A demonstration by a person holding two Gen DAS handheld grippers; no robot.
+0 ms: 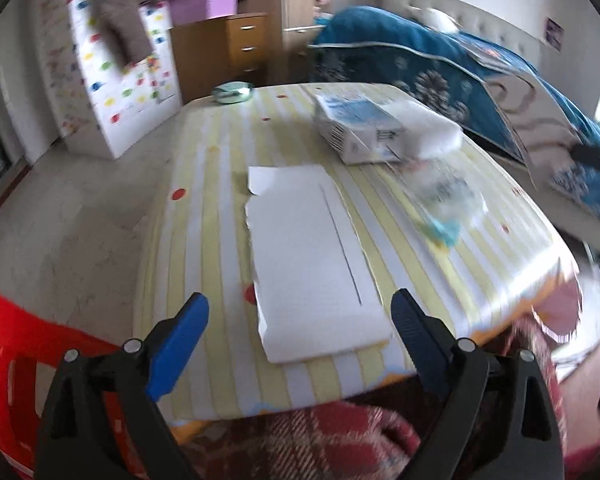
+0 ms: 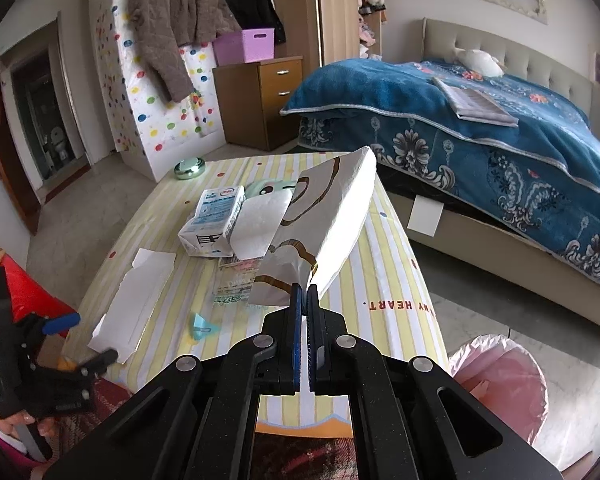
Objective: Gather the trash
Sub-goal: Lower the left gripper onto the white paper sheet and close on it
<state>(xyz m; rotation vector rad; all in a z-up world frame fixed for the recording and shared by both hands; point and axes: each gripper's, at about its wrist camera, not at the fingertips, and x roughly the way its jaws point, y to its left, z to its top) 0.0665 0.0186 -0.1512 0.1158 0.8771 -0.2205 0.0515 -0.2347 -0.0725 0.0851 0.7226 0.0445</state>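
White paper bag (image 2: 340, 216) with brown print, centre of right view, lifted over the table (image 2: 392, 280), its lower corner pinched in the closed right gripper (image 2: 304, 292). Flat white card (image 1: 312, 256) lies mid-frame in left view, near table edge, ahead of the left gripper (image 1: 300, 312), jaws wide, nothing between. Carton (image 2: 212, 224) behind bag, left of centre. Pink bin bag (image 2: 500, 384) lower right, off the table

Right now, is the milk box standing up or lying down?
Lying down. The milk box rests on its long side on the striped table, its printed face turned upward and its barcode end toward the camera.
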